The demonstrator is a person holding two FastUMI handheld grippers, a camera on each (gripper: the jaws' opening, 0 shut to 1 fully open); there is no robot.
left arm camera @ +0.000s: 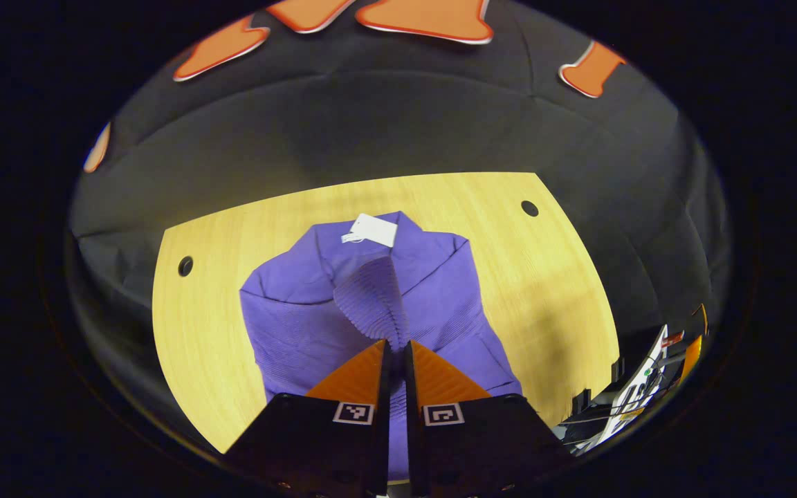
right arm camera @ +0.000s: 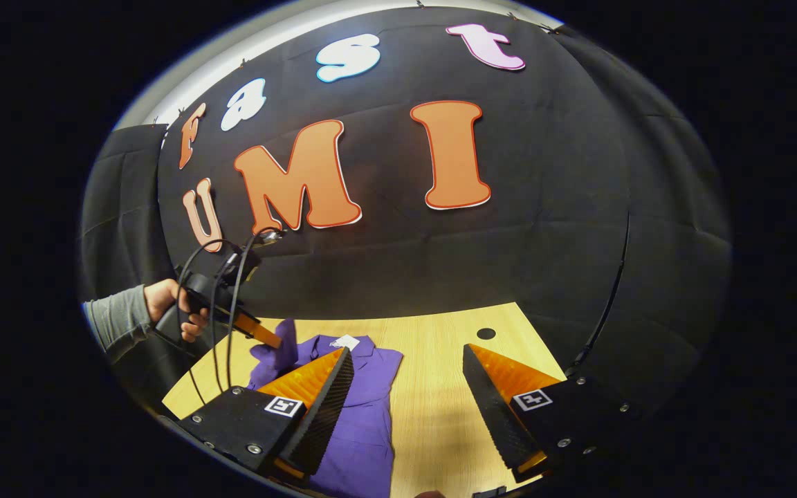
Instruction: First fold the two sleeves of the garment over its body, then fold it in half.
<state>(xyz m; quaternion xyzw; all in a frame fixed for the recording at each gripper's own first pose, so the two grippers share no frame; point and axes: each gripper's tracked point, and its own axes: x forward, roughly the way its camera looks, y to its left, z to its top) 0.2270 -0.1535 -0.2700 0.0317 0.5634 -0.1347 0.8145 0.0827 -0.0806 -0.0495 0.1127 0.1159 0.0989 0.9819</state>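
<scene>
Purple ribbed knit: the garment (left arm camera: 315, 311) lies flat on the pale wooden bench (left arm camera: 551, 290), collar toward the black cloth wall (left arm camera: 398, 124), with a white tag (left arm camera: 373, 229) at the neckline. In the left gripper view we see the left hand-held gripper (left arm camera: 396, 356) with its two fingers drawn nearly together, a strip of purple sleeve (left arm camera: 371, 297) pinched between them and raised off the body of the garment, running up from the fingertips toward the collar. In the right gripper view we see that same left hand-held gripper farther off at left, held by a hand (right arm camera: 173, 308) in a grey sleeve (right arm camera: 113, 321), black cables (right arm camera: 222, 297) looping from it, with a fold of purple cloth lifted at its tip above the shoulder of the garment. The right hand-held gripper (right arm camera: 409, 360) stands wide open, fingers well apart, holding nothing; it hangs above the bench with its left finger over the garment's right edge and its right finger over bare wood. We note two round dark holes in the bench top, one near each far corner (left arm camera: 529, 207) (left arm camera: 185, 265). The garment's lower hem is hidden behind the gripper bodies, so we cannot tell how it lies.
</scene>
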